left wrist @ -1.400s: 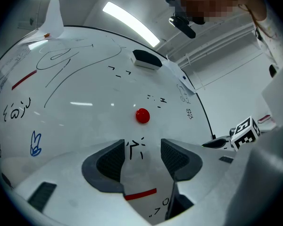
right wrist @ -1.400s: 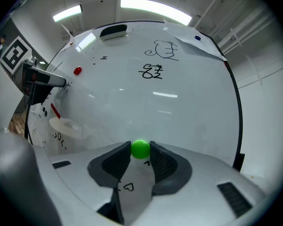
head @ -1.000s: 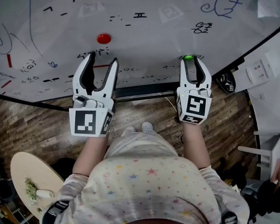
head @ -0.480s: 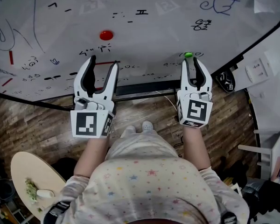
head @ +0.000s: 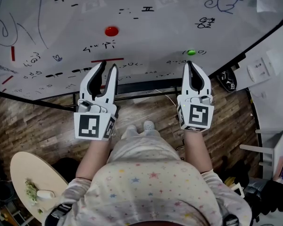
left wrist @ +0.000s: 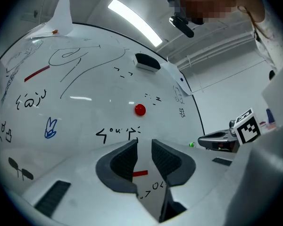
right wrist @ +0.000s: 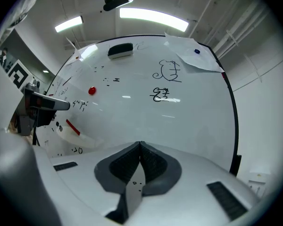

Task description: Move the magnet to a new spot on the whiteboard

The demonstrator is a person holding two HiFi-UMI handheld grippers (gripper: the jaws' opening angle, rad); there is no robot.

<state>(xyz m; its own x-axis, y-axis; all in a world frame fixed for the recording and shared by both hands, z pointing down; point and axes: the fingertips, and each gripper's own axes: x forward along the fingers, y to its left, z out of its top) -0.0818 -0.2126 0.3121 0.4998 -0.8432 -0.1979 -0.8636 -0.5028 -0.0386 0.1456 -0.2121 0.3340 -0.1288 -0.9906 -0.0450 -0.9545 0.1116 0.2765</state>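
The green magnet [head: 191, 52] sat low on the right side of the whiteboard [head: 155, 36]. It was just past the tips of the right gripper [head: 189, 65] and not touching them. That gripper's jaws were pressed together with nothing between them. The left gripper [head: 108, 66] pointed at the board further to the left. Its jaws had just been closing and stood a narrow gap apart, holding nothing. Only a red stroke [left wrist: 140, 173] drawn on the board showed through the gap. A red magnet [head: 112, 31] clung higher up the board, beyond the left gripper and well clear of both.
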